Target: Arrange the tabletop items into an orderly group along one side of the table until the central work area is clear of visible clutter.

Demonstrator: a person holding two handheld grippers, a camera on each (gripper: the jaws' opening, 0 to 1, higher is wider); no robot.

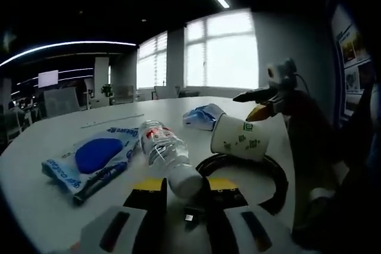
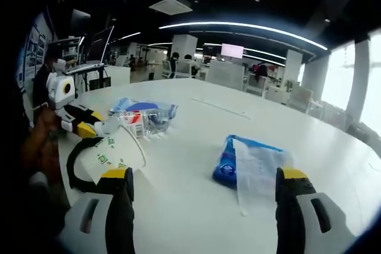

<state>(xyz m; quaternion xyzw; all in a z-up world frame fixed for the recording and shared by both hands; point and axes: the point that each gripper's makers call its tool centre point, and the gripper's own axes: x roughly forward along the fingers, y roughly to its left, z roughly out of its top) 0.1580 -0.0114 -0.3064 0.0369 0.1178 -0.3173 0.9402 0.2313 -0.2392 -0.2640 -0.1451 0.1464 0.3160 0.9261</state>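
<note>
The plastic water bottle (image 1: 168, 156) lies on its side on the white table (image 1: 53, 200), its cap end between the left gripper (image 1: 186, 191)'s jaws, which close in on the cap though firm contact cannot be told; just beside it a paper cup (image 1: 239, 138) lies tipped over against a black looped cable (image 1: 268, 173); the blue-and-white packet (image 1: 92, 159) sits on the bottle's other side, touching or nearly so. In the right gripper view the right gripper (image 2: 202, 197) hovers with jaws wide apart and empty, near a second blue packet (image 2: 247, 165) that lies well apart from the cluster, out on the open table. Judged from this, most items are already loosely gathered near one edge; the stray packet, the toppled cup and the bottle's final placement remain.
</note>
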